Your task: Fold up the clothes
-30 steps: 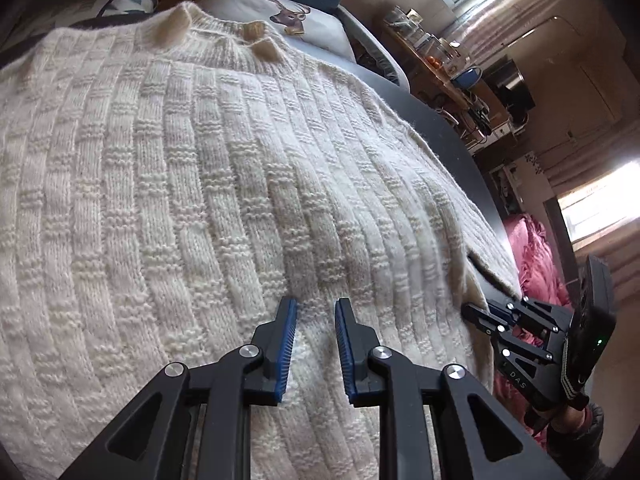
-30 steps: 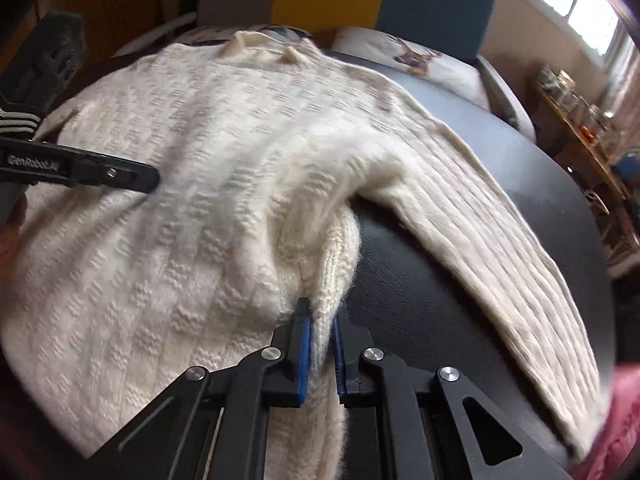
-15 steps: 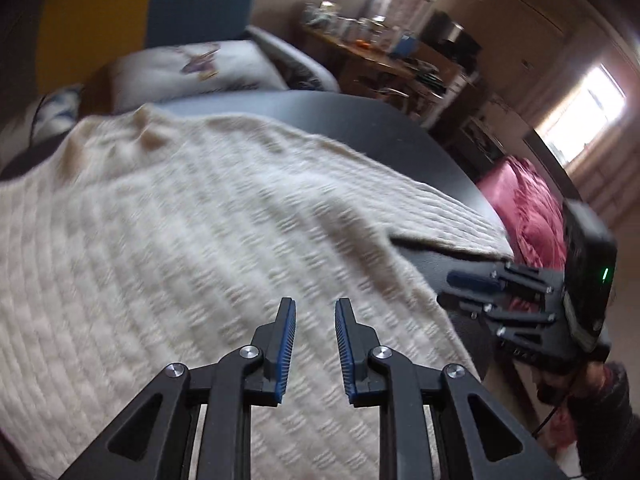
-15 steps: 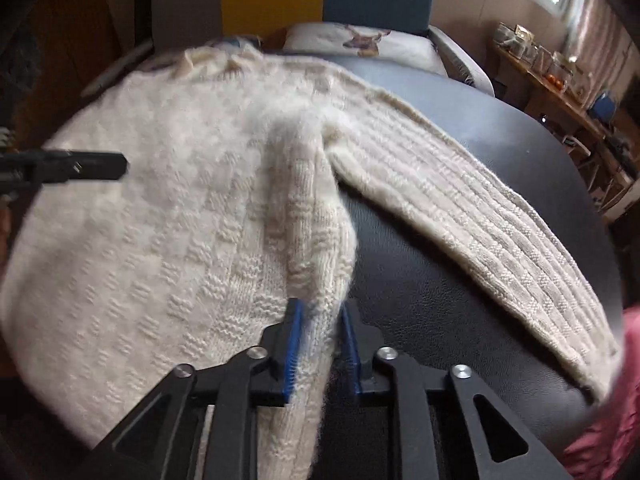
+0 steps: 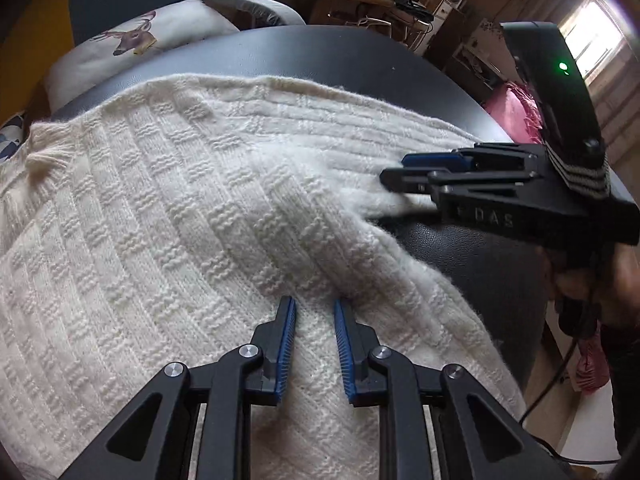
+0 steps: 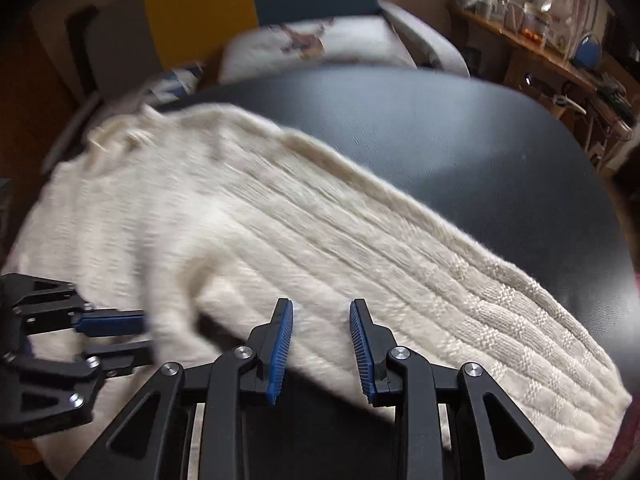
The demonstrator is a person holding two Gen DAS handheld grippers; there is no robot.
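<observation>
Sweater: cream textured-knit sweater (image 5: 168, 216) lies spread on the black leather-look table (image 5: 328, 56), one sleeve (image 6: 460, 292) stretched toward the table's right edge.
Left gripper (image 5: 314, 312): jaws apart, nothing pinched, hovering over the sweater's body near its side edge.
Right gripper (image 6: 322, 312): jaws opening, no knit pressed between the pads, over the sleeve's near edge.
Open room: bare tabletop beyond the sleeve.
Background: deer-print cushion (image 5: 136, 36) past the far edge.

My left gripper (image 5: 315, 312) and right gripper (image 6: 321, 316) are black, with blue ribbed pads (image 5: 285, 350), silver screws and, at two o'clock, a green light.
</observation>
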